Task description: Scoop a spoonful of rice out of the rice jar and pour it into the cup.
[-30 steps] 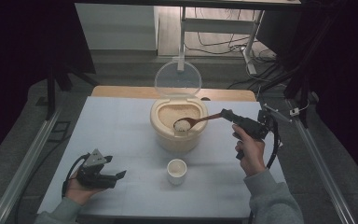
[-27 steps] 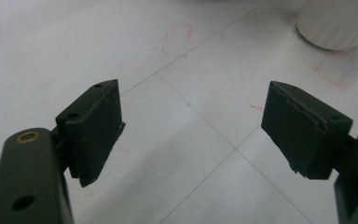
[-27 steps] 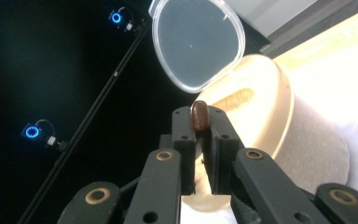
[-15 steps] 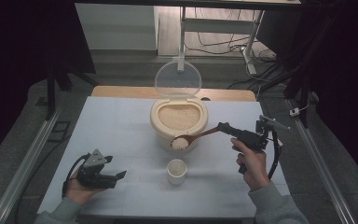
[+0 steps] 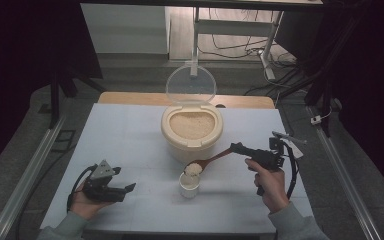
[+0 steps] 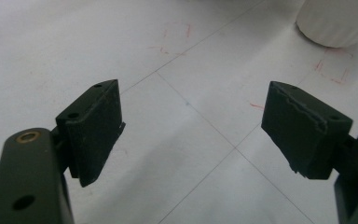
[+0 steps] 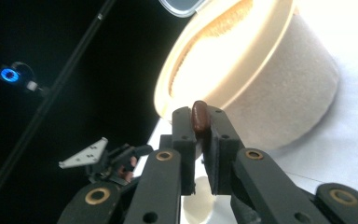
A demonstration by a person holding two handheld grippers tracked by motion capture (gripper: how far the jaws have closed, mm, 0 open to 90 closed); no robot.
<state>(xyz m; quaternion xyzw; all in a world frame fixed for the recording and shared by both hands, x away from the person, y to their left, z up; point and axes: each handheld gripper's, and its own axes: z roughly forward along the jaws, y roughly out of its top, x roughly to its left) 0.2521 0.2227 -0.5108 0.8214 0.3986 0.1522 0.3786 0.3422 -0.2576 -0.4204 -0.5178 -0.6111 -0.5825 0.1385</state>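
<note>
Rice [image 5: 192, 125] fills the open bin [image 5: 192, 142]; a spoonful [image 5: 193, 168] hovers over the cup [image 5: 189, 186].

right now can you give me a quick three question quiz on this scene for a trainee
1. True or false: the spoon held by the right gripper is empty.
2. Multiple choice. The spoon's bowl is above: A) the rice container; B) the small white cup; C) the left gripper.
3. Fill in: the container's clear lid stands ____.

Key
1. False: it carries a heap of rice.
2. B, in the high view.
3. Open, tipped up behind the container. The left gripper's jaws are spread apart with nothing between them, low over the table.
</note>
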